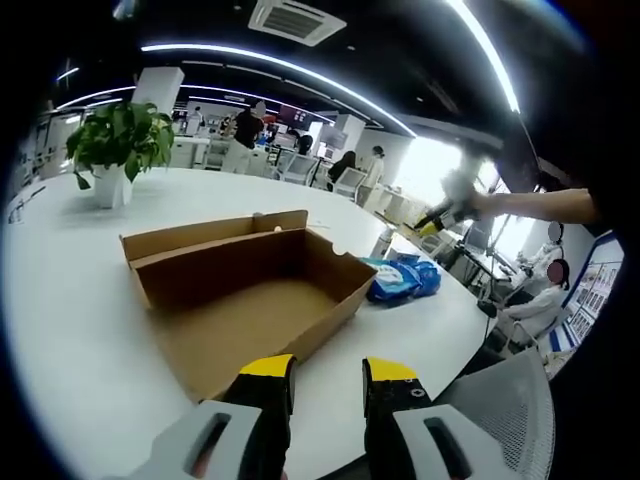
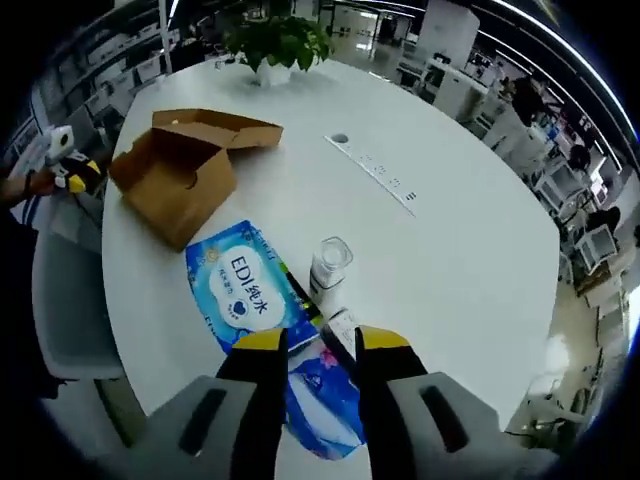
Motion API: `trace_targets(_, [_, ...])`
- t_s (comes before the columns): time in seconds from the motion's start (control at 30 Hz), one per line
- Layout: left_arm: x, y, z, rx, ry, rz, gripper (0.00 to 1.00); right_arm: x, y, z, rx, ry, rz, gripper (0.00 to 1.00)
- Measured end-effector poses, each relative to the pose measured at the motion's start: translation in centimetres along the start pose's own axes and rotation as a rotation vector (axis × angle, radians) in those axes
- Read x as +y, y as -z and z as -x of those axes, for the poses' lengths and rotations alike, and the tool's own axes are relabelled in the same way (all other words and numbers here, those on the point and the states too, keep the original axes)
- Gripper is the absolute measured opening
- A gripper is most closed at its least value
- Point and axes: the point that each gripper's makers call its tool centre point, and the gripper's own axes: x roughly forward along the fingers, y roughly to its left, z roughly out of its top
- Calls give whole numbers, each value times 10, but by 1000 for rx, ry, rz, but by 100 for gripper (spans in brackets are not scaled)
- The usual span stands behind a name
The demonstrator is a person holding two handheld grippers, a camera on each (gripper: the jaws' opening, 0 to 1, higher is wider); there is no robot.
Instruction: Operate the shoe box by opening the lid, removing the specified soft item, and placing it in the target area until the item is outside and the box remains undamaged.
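Note:
The brown cardboard shoe box lies open on the white round table, its lid folded back on the far side and its inside bare. My left gripper is open just in front of the box's near corner, holding nothing. The soft blue wipes pack lies on the table right of the box. In the right gripper view the same pack lies below my open right gripper, apart from the box. The right gripper shows blurred, up high. The left gripper is beside the box.
A small clear bottle stands by the pack. A long white strip lies mid-table. A potted plant stands at the far side. A grey mesh chair sits at the table edge; people stand in the office behind.

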Motion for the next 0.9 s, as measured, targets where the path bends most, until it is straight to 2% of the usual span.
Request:
trace_targets(0.17, [-1,1,0,4,1,-1,27,22,-6,-2,-82,-31,-80,25])
trace_targets(0.23, [-1,1,0,5,1,-2,27,25,-9,-7,-98,-43,-93,26])
trace_targets(0.37, [0,1,0,3,-3,1,27,46,-19,-14,-137,-73,-107,26])
trace_targets(0.53, [1,1,0,4,-7,3,27,79,-44,-22,-201,-142,-125,26])
trace_targets(0.77, [3,0,0,-2,-15,8,27,107,-69,-33,-237,-194,-96,27])
trace_targets(0.9, [5,-2,1,-9,-22,15,27,119,-78,-40,-245,-216,-77,27])
